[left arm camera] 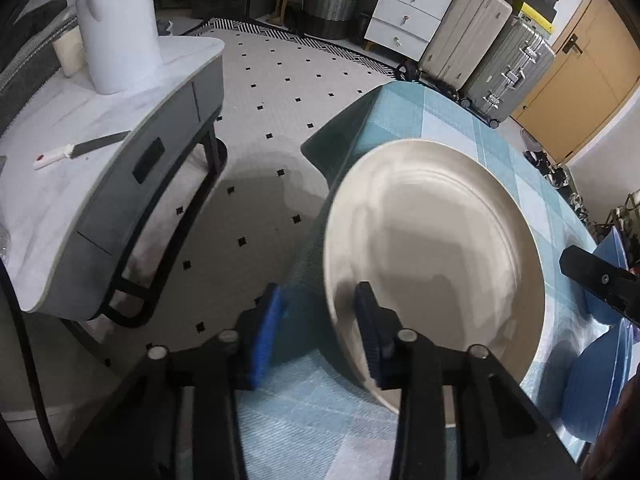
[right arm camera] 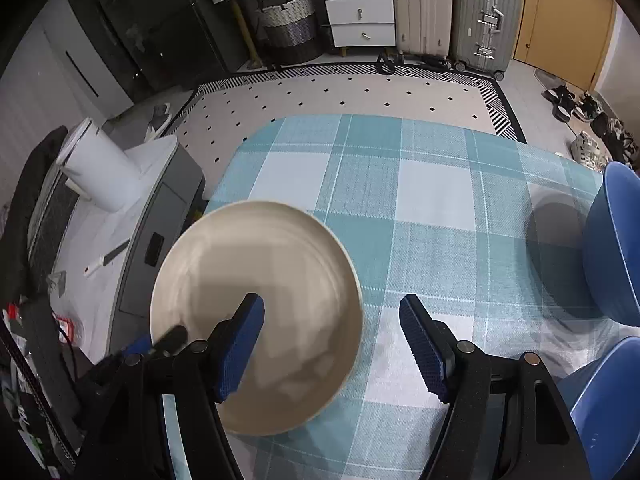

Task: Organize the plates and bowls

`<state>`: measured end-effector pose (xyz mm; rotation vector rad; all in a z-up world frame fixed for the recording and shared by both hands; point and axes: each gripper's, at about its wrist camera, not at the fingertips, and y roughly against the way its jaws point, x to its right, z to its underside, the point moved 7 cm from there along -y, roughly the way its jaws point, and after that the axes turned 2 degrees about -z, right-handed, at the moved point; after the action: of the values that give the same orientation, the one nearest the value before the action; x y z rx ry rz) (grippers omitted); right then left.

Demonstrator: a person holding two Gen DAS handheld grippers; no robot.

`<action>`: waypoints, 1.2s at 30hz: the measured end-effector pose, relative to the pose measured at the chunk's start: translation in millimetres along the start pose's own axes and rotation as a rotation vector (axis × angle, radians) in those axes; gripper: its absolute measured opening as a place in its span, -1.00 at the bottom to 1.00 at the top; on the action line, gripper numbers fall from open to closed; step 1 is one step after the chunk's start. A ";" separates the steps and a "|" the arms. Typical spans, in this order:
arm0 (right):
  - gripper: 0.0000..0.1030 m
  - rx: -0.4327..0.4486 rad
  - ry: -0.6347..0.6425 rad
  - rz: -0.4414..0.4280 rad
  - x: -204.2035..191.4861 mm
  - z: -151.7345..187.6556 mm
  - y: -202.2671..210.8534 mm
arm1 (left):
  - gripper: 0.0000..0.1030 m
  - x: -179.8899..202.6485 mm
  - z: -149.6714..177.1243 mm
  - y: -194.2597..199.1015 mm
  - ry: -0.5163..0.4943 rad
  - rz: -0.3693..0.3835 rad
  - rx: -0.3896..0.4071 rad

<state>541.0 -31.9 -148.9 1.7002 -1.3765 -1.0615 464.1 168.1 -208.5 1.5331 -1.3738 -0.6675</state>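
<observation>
The left tool point(left arm camera: 320, 328) straddles the near-left rim of the empty cream plate point(left arm camera: 436, 248) on the checked desk point(right arm camera: 400, 184); whether it grips cannot be told. The right tool point(right arm camera: 332, 344) stands wide, empty. Blue bowls point(right arm camera: 612, 248) sit right.

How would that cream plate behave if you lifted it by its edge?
The cream plate looks glazed and rigid, so probably slippery and breakable. Wide and shallow, it would likely tilt when held by its rim alone. Flat on the checked tablecloth, it shouldn't roll.

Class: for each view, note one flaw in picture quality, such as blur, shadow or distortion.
Left wrist view: the cream plate looks smeared and soft at its rim, and blocky grey shadows fall across it. Right wrist view: the fisheye bends the checked tablecloth lines and darkens the corners.
</observation>
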 end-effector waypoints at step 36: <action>0.39 -0.037 0.001 -0.013 3.1 40.7 14.7 | -0.74 9.8 58.1 29.1 -0.225 0.078 -0.101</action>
<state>498.3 -38.7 -153.5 1.6846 -1.3391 -1.0866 402.9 144.3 -204.6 1.3488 -1.5345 -0.8677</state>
